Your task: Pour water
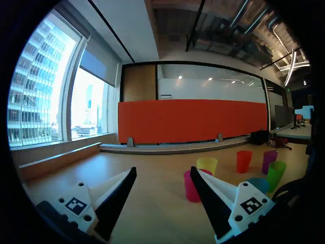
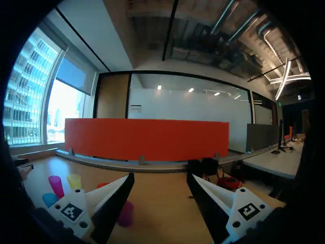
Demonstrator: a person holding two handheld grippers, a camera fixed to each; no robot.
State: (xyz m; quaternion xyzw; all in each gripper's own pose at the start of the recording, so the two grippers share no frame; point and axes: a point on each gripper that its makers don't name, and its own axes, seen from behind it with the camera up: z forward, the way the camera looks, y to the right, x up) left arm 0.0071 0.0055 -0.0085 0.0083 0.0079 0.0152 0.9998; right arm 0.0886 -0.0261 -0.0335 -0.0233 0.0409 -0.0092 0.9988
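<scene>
Several plastic cups stand on the wooden table. In the left gripper view a pink cup stands just behind my right fingertip, with a yellow cup beyond it. Further right are a red cup, a purple cup, a green cup and a blue cup. My left gripper is open and holds nothing. In the right gripper view my right gripper is also open and empty. To its left stand a pink cup, a yellow cup, a blue cup and a purple cup.
A long orange partition closes off the far edge of the table. Tall windows run along the left. Desks with monitors and chairs stand to the right. Part of a hand shows at the left edge of the right gripper view.
</scene>
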